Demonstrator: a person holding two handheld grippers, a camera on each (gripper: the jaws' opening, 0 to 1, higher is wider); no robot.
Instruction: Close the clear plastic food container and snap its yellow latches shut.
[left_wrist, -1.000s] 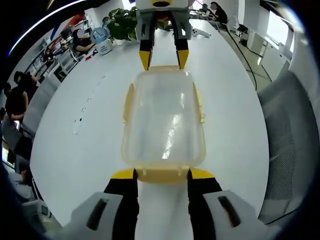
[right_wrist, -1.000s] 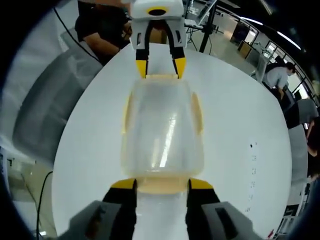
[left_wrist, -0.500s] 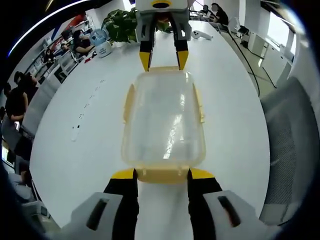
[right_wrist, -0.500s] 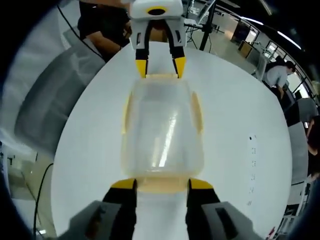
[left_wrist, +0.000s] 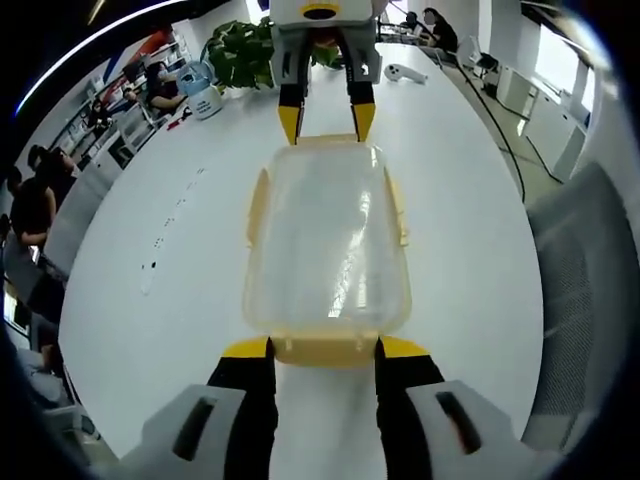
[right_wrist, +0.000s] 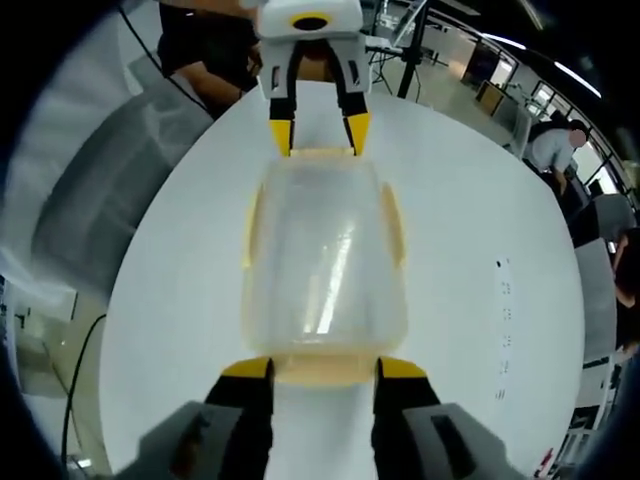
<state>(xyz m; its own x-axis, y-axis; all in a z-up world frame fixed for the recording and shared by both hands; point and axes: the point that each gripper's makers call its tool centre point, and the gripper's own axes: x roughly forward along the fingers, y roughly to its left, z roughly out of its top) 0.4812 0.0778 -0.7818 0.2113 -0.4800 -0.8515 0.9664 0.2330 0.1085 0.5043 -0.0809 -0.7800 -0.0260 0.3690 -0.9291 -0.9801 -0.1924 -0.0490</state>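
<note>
The clear plastic food container (left_wrist: 327, 240) has its lid on, with yellow side latches (left_wrist: 258, 205) along its long edges. It spans the gap between my two grippers over the white table (left_wrist: 150, 250). My left gripper (left_wrist: 325, 348) is shut on the near yellow end latch. My right gripper (left_wrist: 326, 120) grips the far end. In the right gripper view the container (right_wrist: 322, 260) looks the same. There my right gripper (right_wrist: 322, 368) clamps the near end latch and the left gripper (right_wrist: 320, 133) holds the far one.
A potted plant (left_wrist: 240, 50) and small items stand at the table's far end. Grey chairs (left_wrist: 590, 300) (right_wrist: 110, 180) flank the table. A person in dark clothes (right_wrist: 200, 50) is behind the left gripper. More people sit at desks in the background.
The table and room slide slightly in both views, so the cameras moved. The container keeps its place between the grippers, and both grips are unchanged.
</note>
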